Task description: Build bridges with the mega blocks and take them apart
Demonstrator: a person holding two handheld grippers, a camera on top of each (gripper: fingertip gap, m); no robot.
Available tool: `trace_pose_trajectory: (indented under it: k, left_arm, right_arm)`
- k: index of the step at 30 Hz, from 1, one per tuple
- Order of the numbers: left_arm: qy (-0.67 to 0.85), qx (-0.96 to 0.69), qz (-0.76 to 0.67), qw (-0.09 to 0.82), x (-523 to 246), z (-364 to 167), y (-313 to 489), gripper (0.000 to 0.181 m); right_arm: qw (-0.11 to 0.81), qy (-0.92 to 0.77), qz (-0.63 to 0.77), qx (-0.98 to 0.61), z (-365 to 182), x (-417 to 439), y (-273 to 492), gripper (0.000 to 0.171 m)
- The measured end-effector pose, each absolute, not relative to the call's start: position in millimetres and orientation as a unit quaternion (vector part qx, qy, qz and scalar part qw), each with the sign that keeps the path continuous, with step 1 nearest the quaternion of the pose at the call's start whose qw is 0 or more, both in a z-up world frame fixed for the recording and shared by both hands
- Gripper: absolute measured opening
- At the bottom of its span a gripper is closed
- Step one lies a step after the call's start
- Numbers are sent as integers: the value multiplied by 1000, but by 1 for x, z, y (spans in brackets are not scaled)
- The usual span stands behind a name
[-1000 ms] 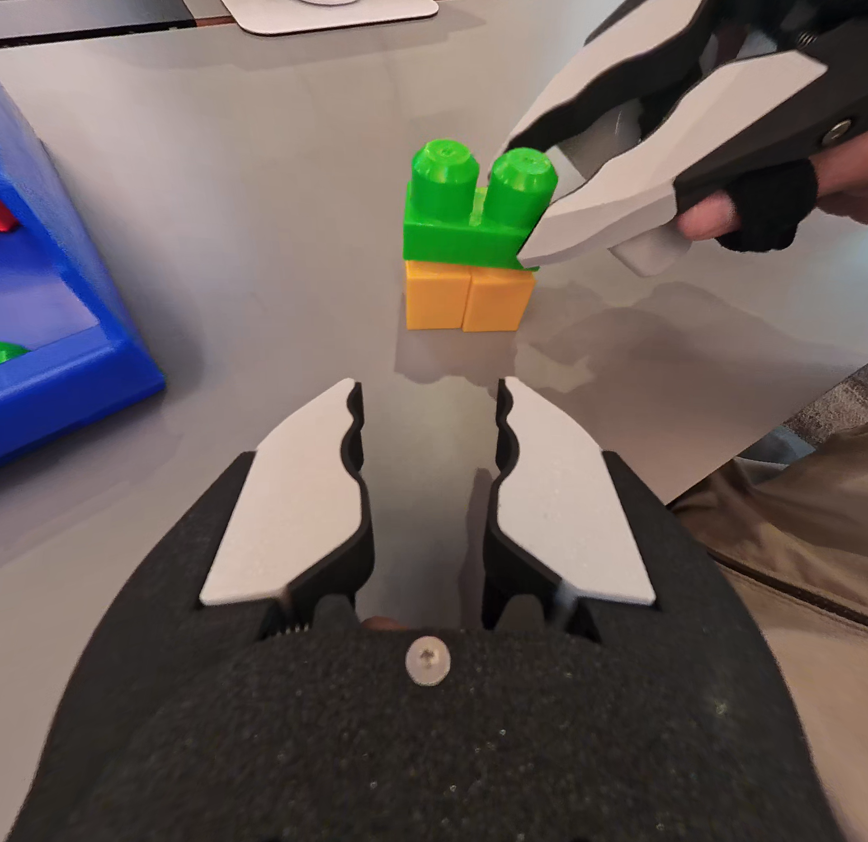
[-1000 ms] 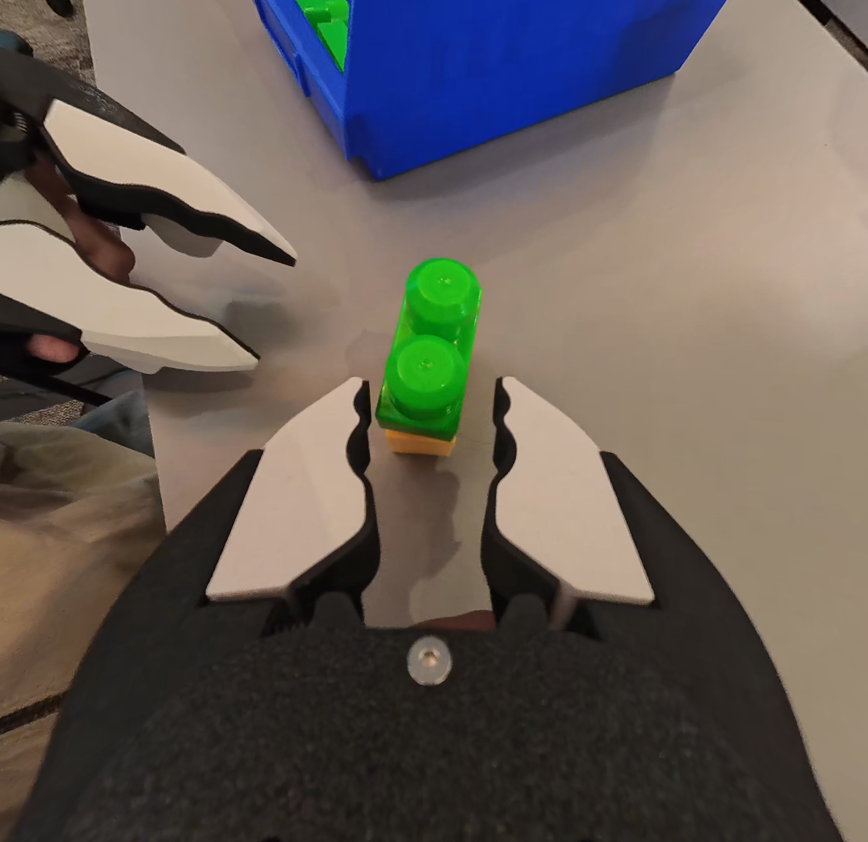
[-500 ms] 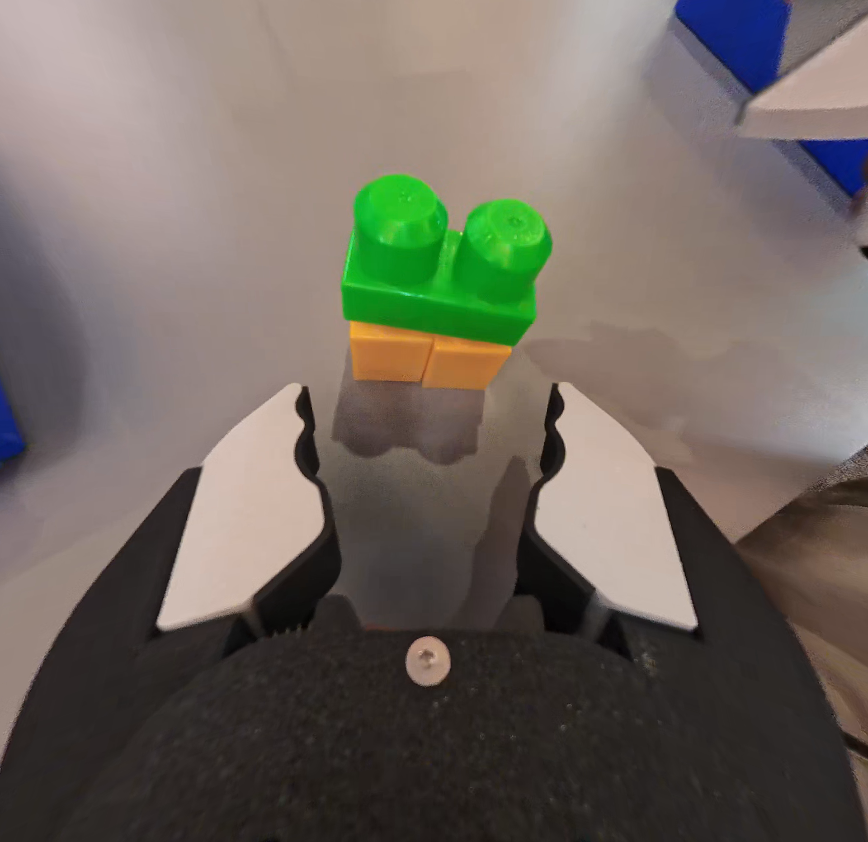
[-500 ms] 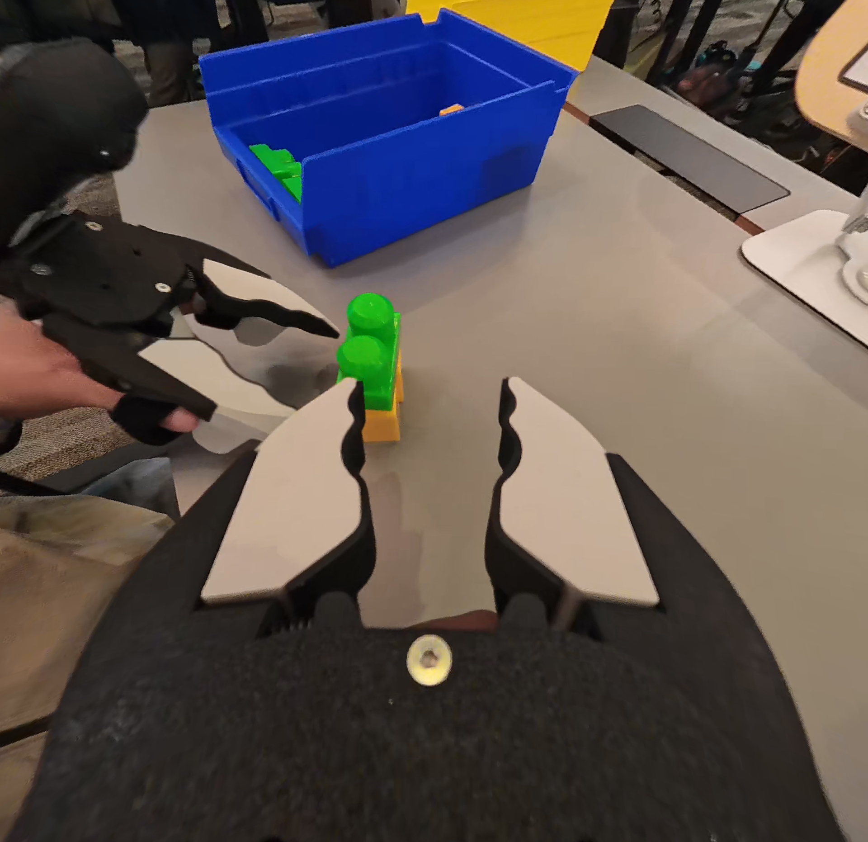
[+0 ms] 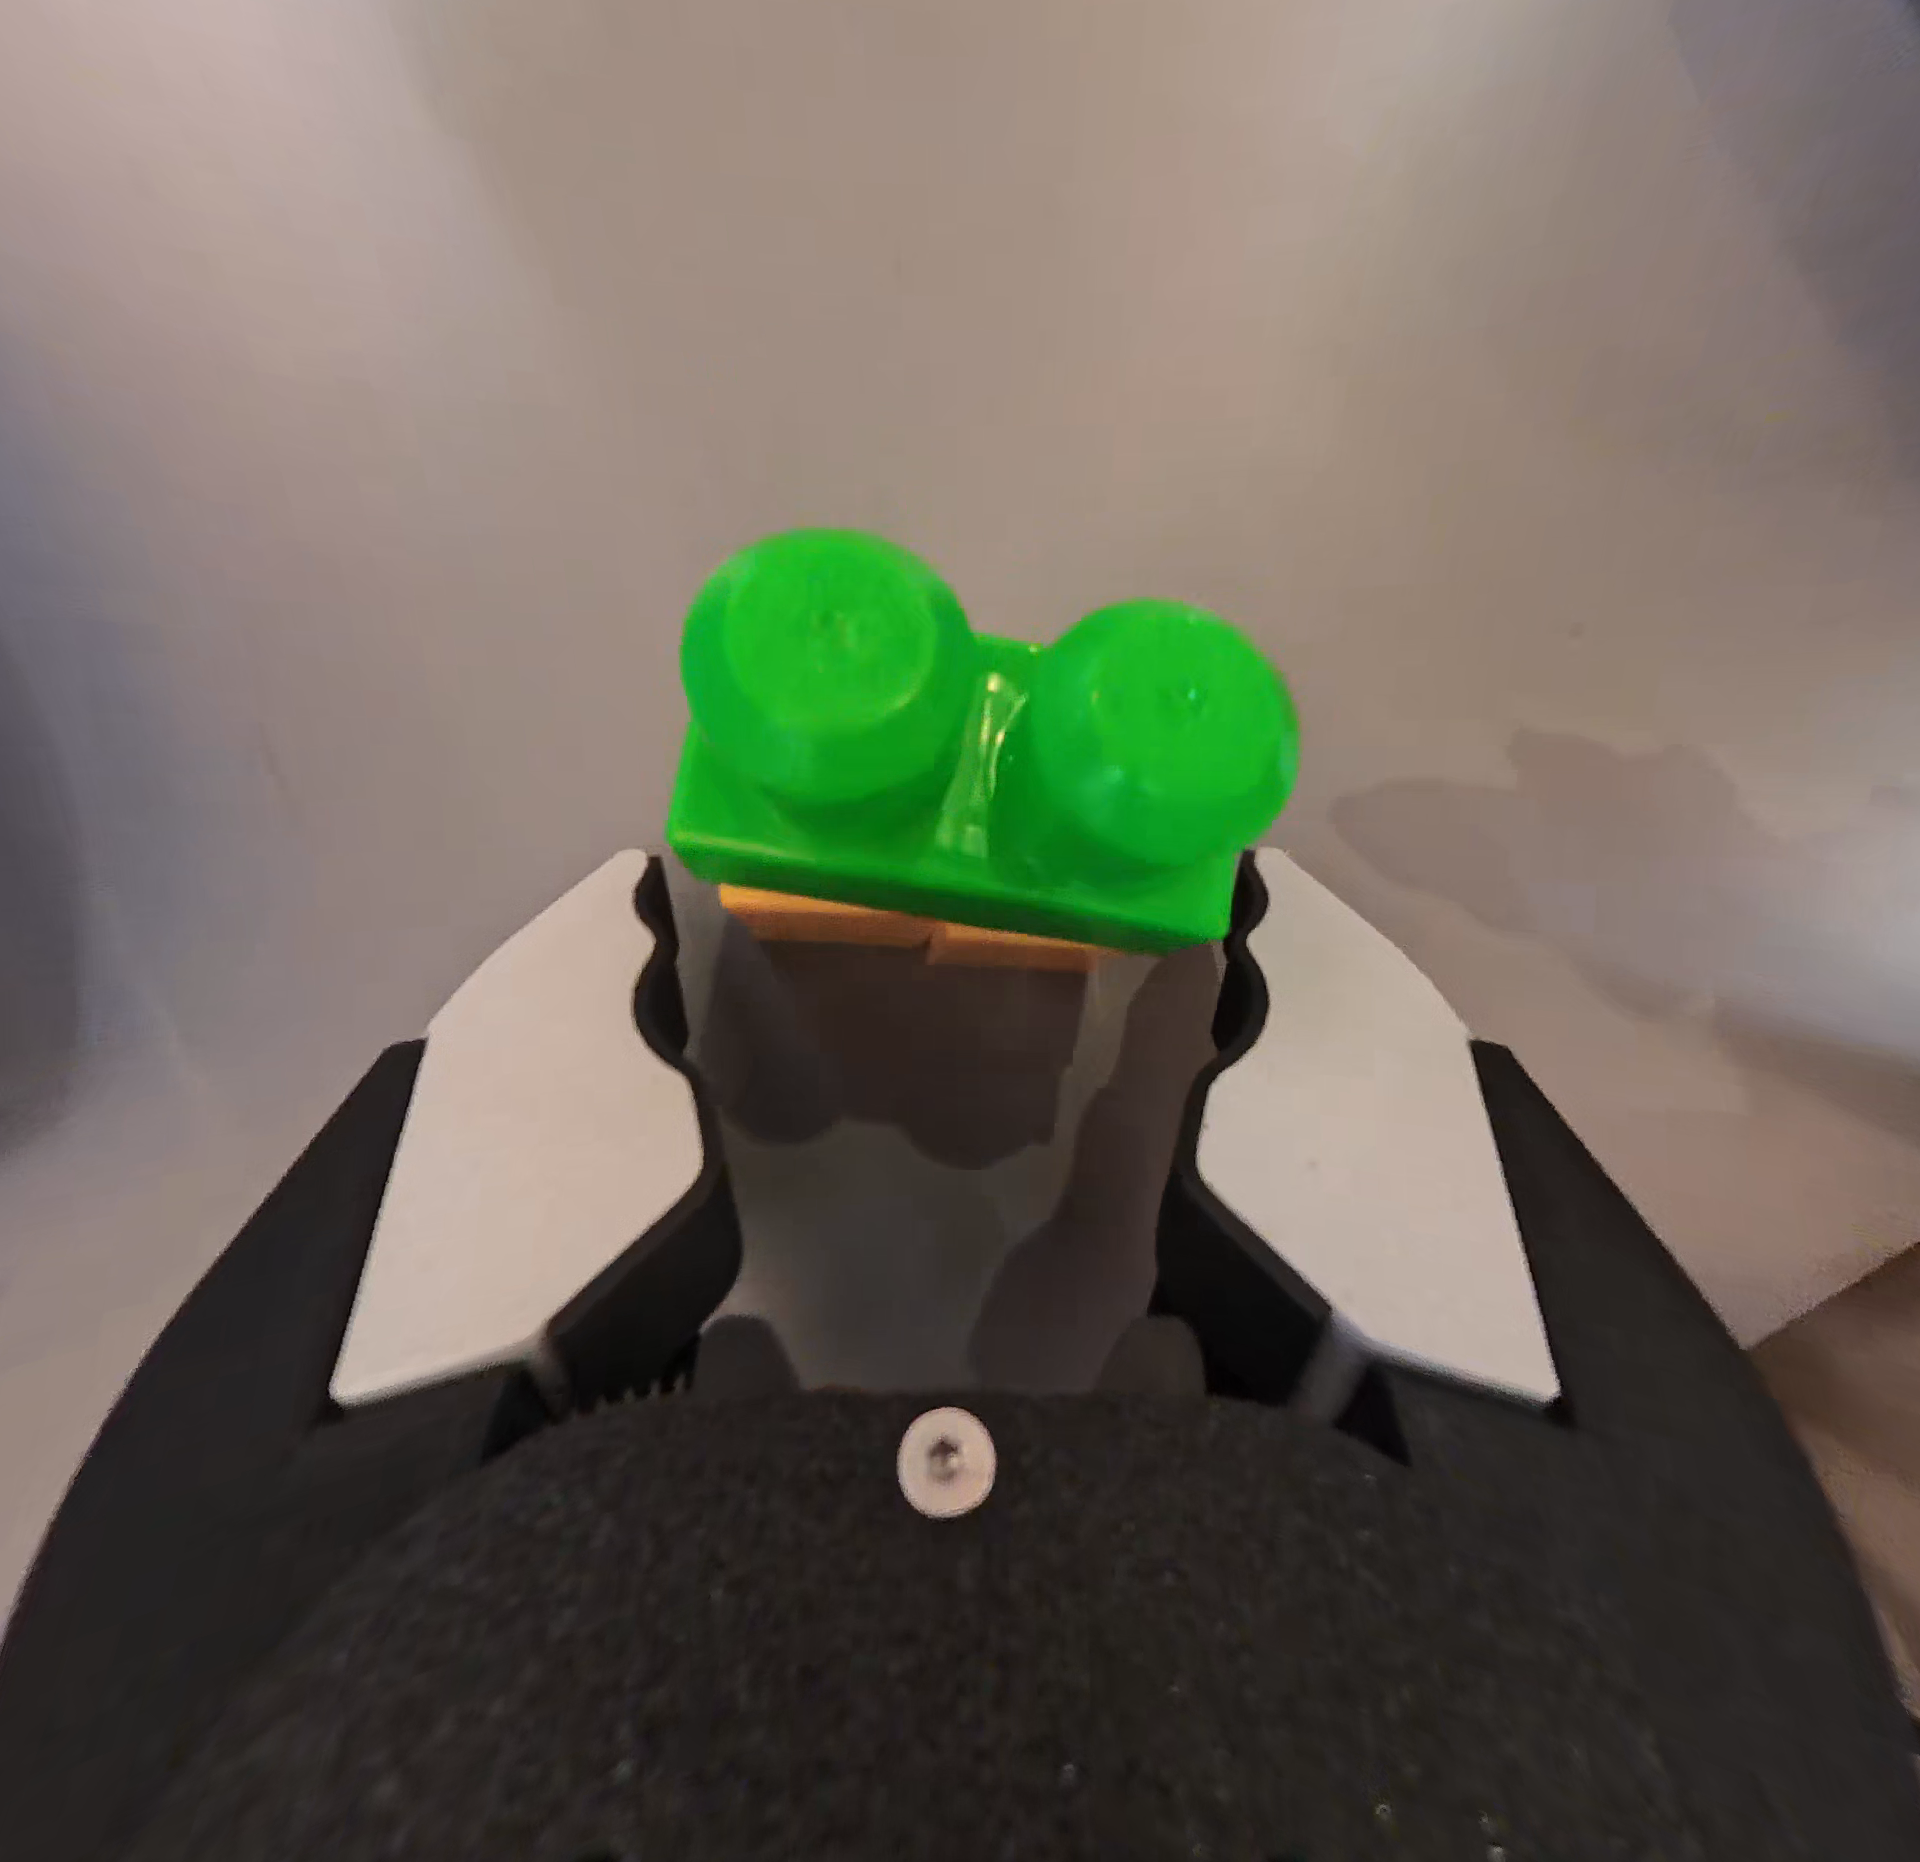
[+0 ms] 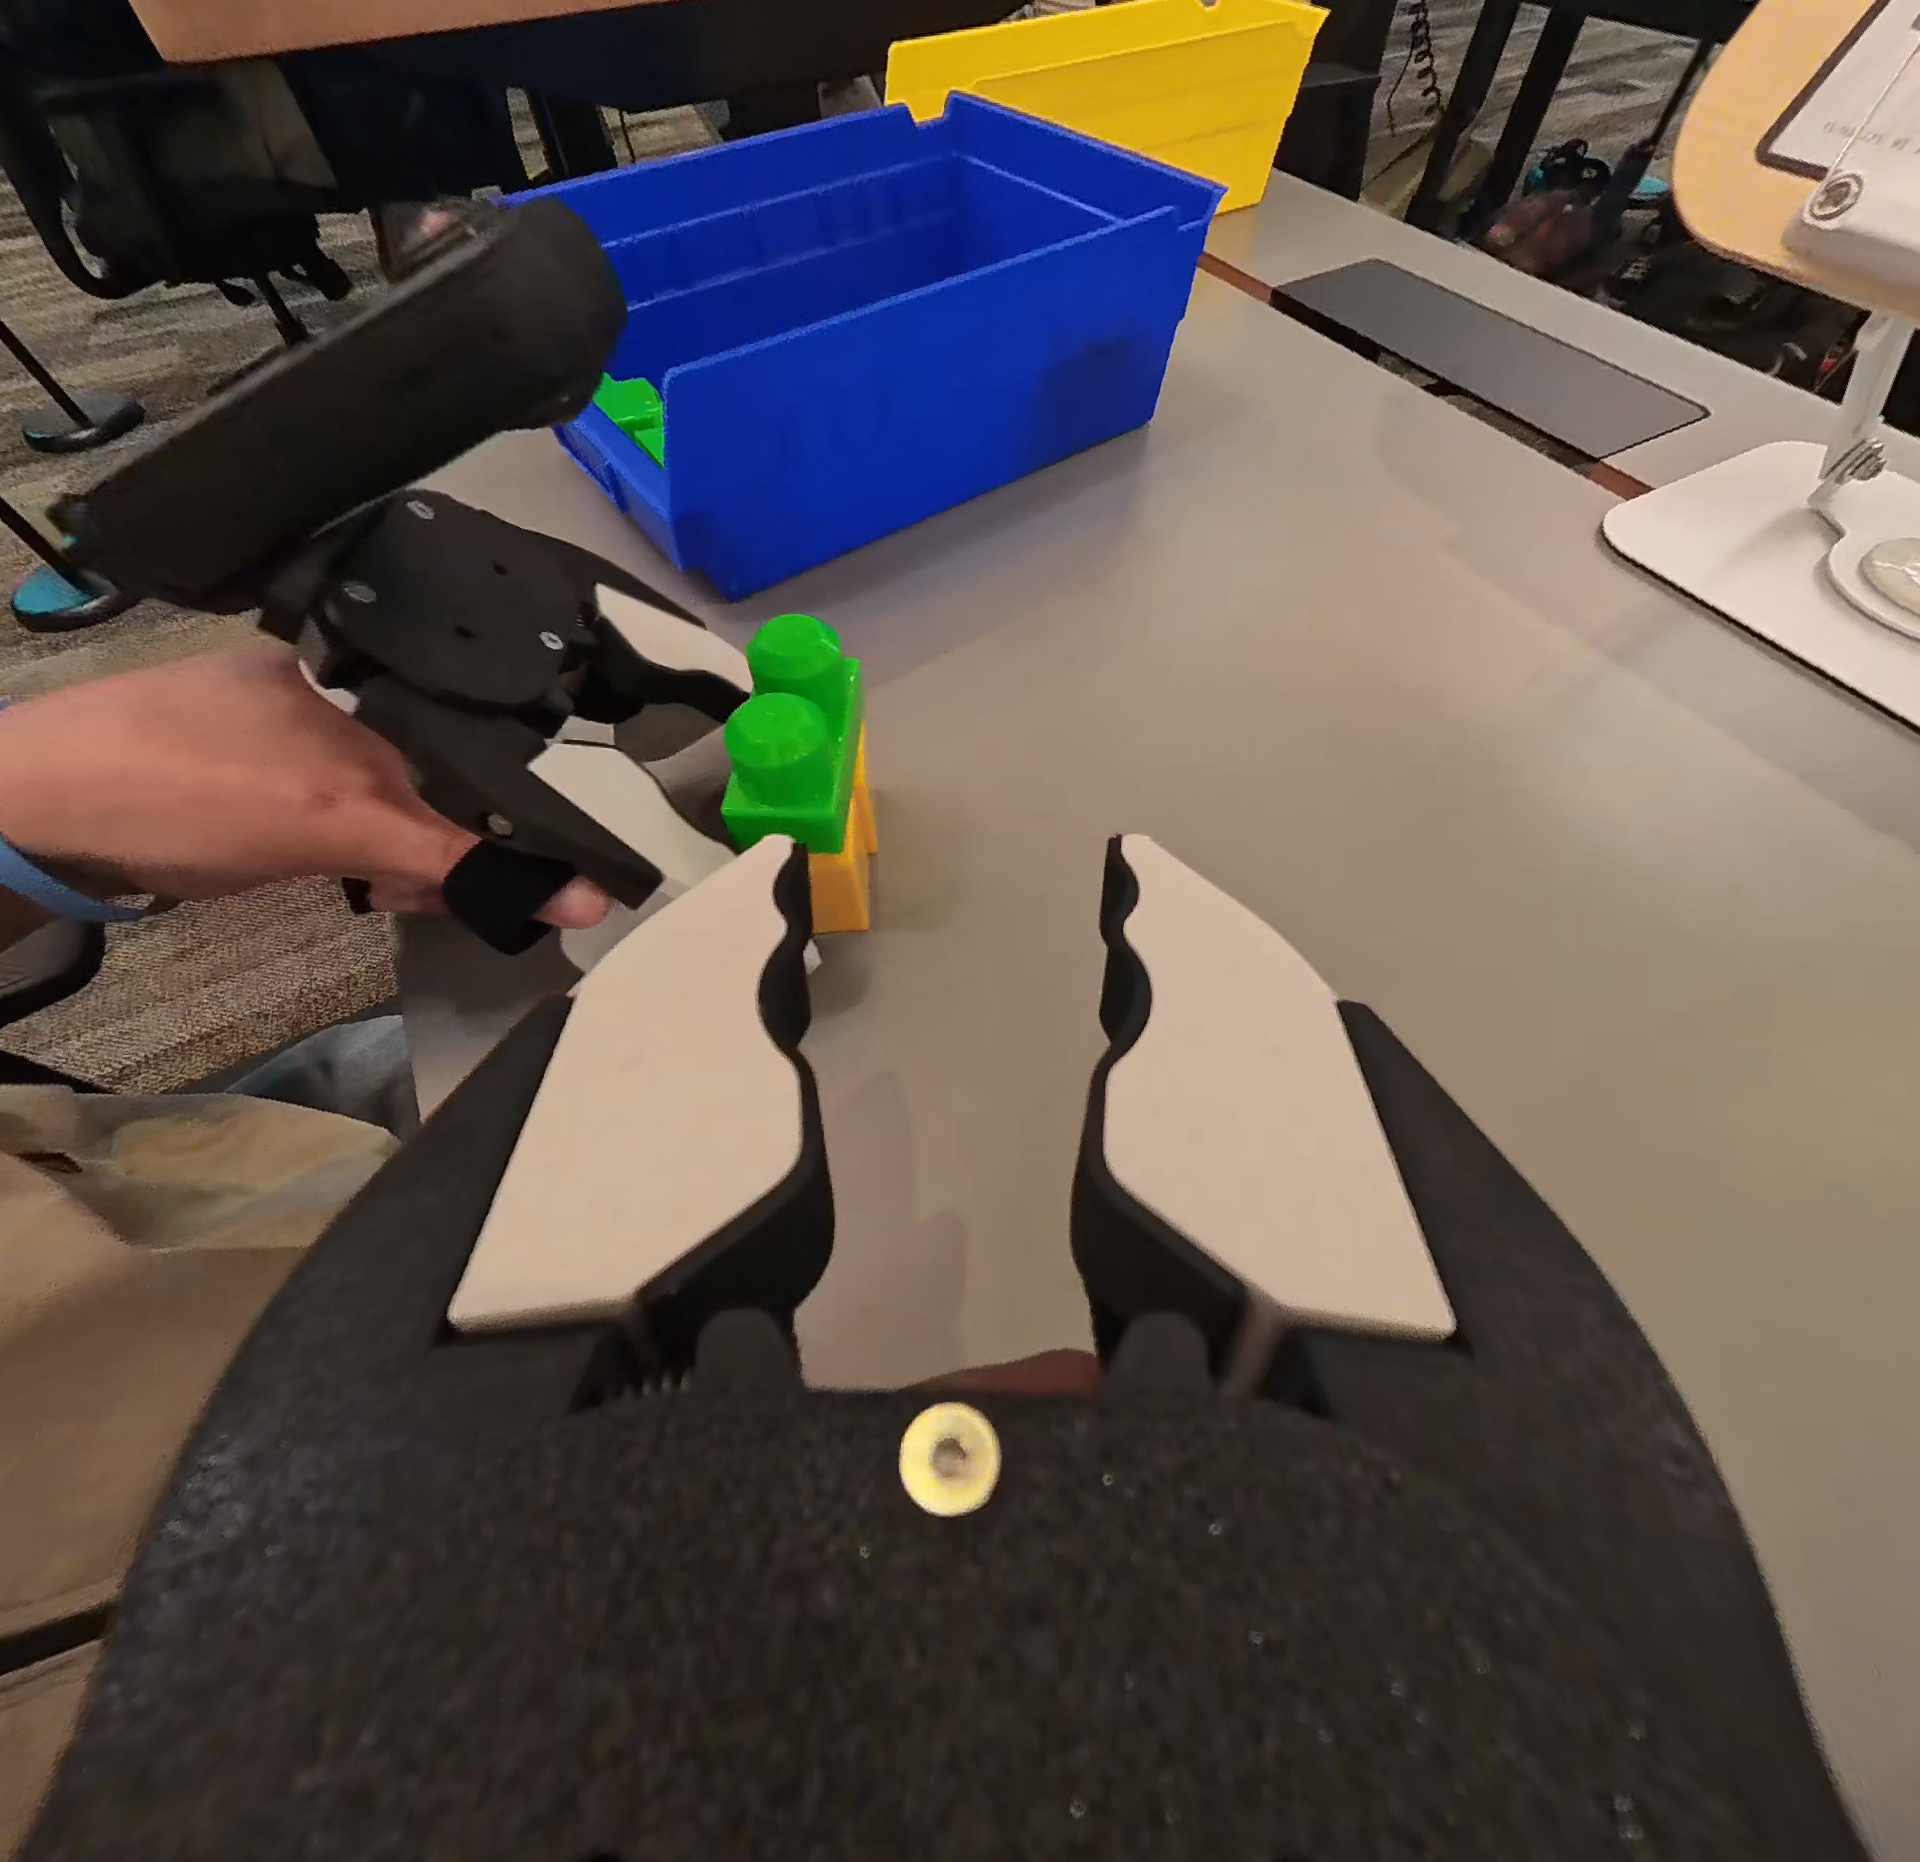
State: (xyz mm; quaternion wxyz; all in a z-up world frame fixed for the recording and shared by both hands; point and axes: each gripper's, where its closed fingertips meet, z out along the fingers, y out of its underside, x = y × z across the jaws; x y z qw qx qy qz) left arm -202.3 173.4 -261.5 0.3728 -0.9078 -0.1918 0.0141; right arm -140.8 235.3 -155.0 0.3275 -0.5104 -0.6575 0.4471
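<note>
Right wrist view, read from its left edge: a hand [image 6: 260, 784] holds the left gripper [image 6: 717, 752], spread, its fingertips at the near and far ends of the green block [image 6: 795, 763]. That block sits on the orange blocks [image 6: 844, 867] at centre left of the grey table [image 6: 1351, 773]. Behind stands the blue bin [image 6: 935, 389], with more green pieces [image 6: 629, 415] inside. At lower centre the right gripper [image 6: 951, 856] is also spread, empty, held back from the stack.

Left wrist view shows the left gripper [image 5: 951, 867] from above, with the green block [image 5: 977, 763] filling the centre between its tips and only a strip of the orange blocks [image 5: 914, 929] showing under it.

Judging from this, the risk is in the pull. Nothing pins the orange base, so closing and lifting may carry the whole stack up unseparated. The green block lies slightly skewed to the fingers, so an uneven squeeze could twist it or tip the stack over.
</note>
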Motion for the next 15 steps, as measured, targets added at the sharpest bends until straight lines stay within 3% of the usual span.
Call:
trace_pose_trajectory:
  k: [15]
  left_arm:
    - [-175,-922,29,344,-205,-269,179,85]
  right_arm:
    - [320,-651,454,-517,-157,-136,247,51]
